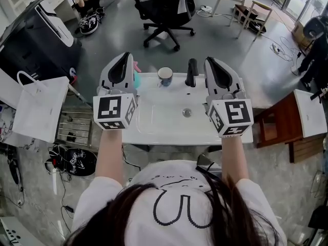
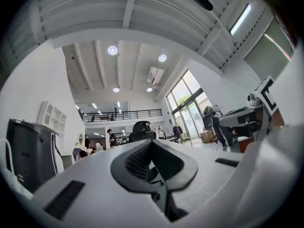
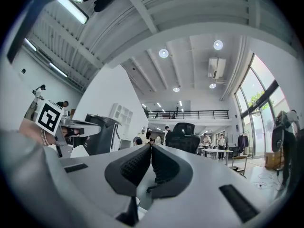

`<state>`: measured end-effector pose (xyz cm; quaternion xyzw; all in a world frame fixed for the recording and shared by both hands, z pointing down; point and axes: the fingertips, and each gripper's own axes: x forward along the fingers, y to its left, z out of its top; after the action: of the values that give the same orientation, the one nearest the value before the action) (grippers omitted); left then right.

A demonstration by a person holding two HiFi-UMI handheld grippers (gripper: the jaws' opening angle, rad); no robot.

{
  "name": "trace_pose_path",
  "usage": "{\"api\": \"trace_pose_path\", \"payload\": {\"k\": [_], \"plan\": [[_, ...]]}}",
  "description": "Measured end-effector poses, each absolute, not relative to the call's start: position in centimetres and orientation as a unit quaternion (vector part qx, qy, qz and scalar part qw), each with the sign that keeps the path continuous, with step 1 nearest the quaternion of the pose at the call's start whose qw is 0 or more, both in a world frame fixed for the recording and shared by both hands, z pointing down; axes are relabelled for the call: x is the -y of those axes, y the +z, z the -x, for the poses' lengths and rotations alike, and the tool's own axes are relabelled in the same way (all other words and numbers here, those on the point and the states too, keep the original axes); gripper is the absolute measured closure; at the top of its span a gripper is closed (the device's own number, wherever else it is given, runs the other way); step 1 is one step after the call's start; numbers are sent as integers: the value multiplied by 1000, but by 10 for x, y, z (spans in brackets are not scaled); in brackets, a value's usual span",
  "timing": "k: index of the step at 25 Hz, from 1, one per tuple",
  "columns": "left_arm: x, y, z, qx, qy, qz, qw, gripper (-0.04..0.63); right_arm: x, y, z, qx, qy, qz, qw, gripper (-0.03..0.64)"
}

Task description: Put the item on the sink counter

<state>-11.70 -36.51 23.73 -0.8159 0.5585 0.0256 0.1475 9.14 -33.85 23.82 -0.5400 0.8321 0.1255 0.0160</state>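
Over the sink counter (image 1: 154,133) at mid-frame, the left gripper (image 1: 124,58) and right gripper (image 1: 209,61) hovered side by side. Each had its jaws clenched together, holding and touching nothing. Between them, at the counter's far edge, a mug (image 1: 165,76) stood upright, just left of the black faucet (image 1: 191,72).

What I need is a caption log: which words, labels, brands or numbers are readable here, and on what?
No readable text in any view.
On the left marker cube and right marker cube: black-and-white square patterns, not letters.
On the shirt: small print above the drawn outline, too small to read.
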Motion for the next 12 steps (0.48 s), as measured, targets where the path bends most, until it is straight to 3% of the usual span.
{"api": "trace_pose_path", "payload": {"k": [12], "plan": [[354, 220, 128, -547, 55, 815, 183, 584, 326, 220, -85, -822, 160, 547, 7, 588]]}}
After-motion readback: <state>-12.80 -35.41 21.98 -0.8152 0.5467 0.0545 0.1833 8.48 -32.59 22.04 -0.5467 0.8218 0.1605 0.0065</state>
